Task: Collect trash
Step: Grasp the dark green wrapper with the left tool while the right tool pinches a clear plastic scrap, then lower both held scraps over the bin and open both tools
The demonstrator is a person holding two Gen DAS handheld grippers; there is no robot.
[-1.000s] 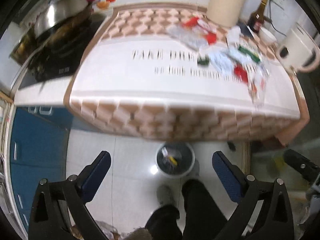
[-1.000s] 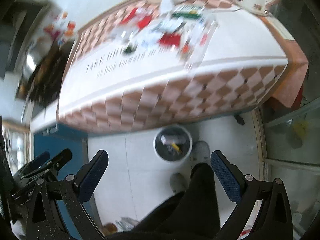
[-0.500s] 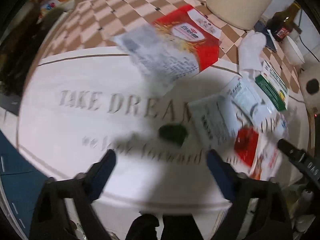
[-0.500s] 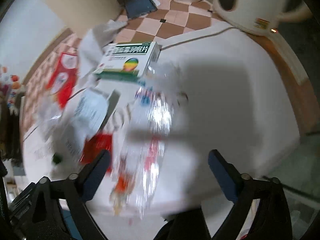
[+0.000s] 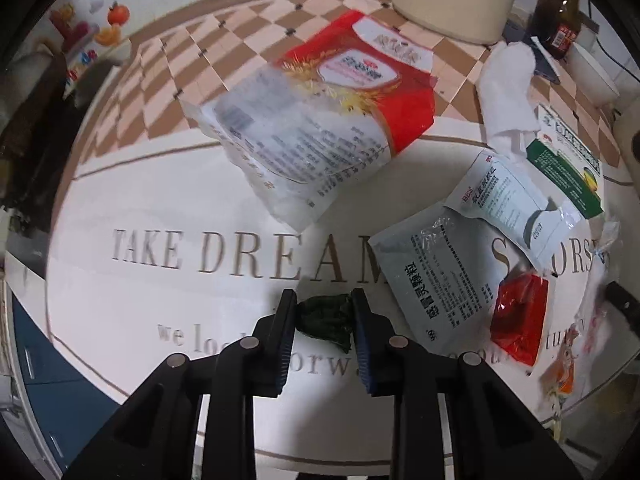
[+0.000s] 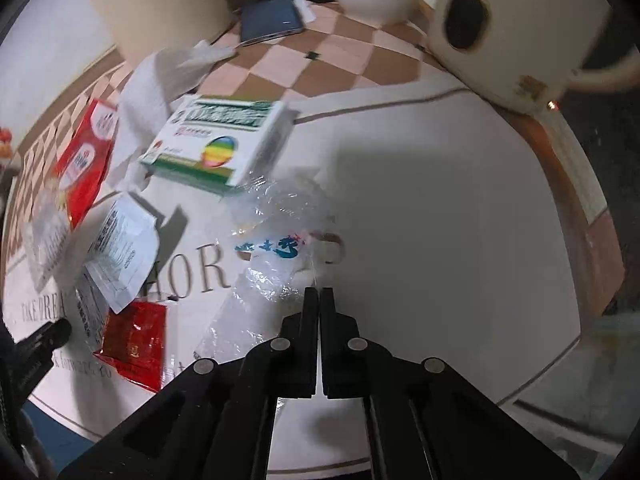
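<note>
Wrappers are crowding the tablecloth (image 5: 132, 200): glossy red-and-clear bag (image 5: 320, 120), grey sachet (image 5: 436, 268). Left gripper (image 5: 324, 312) is clamping a crumpled dark-green wad (image 5: 326, 316); right gripper (image 6: 319, 292) is pinching crinkly clear film (image 6: 276, 248).

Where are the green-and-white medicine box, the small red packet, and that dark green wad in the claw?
Green-and-white medicine box (image 6: 218, 148): right wrist view, on its printed top face.
Small red packet (image 5: 520, 316): left wrist view, on its middle.
Dark green wad (image 5: 325, 316): left wrist view, on its centre between the left claw's fingers.
</note>
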